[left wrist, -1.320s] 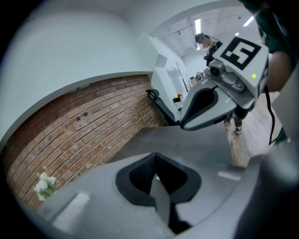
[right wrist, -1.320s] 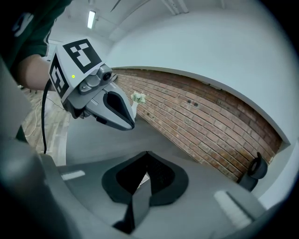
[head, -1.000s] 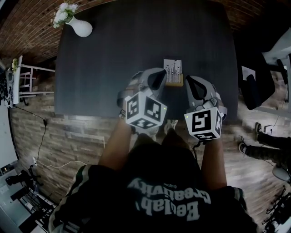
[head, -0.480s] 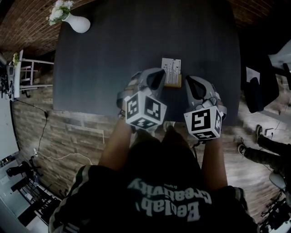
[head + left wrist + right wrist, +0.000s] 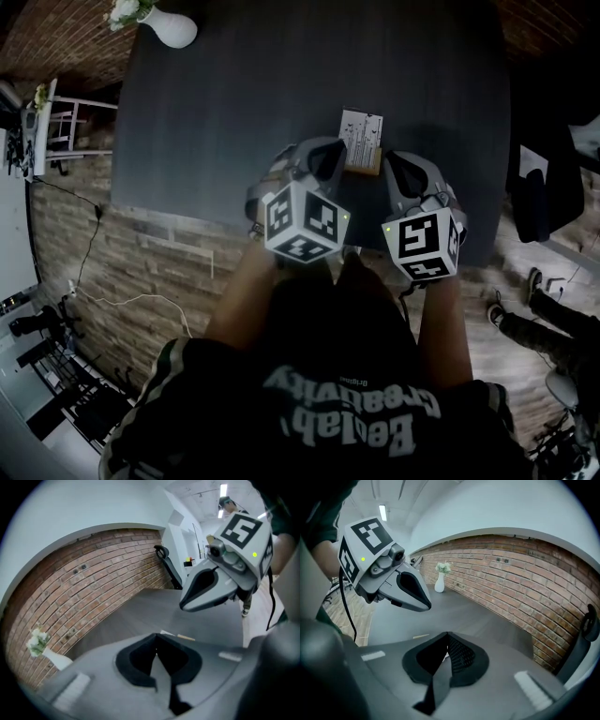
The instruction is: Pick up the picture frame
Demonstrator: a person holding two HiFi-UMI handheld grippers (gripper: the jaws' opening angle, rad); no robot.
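Observation:
The picture frame (image 5: 362, 139) lies on the dark table (image 5: 234, 103) near its front edge, a white print with a wooden lower border. My left gripper (image 5: 322, 163) hangs just left of the frame, its jaws shut and empty. My right gripper (image 5: 399, 176) sits just right of the frame's lower corner, also shut with nothing in it. In the left gripper view only a sliver of the frame (image 5: 185, 638) peeks past the shut left gripper (image 5: 156, 643). In the right gripper view a thin edge of the frame (image 5: 421, 636) shows beyond the shut right gripper (image 5: 447, 645).
A white vase with flowers (image 5: 167, 22) stands at the table's far left corner. A brick wall (image 5: 511, 588) runs behind the table, and a scooter (image 5: 165, 562) leans on it. A white rack (image 5: 52, 131) and cables lie on the floor at left; shoes (image 5: 511, 314) are at right.
Both grippers have sunk a little toward the table beside the frame. Their jaws stayed shut and the frame has not moved.

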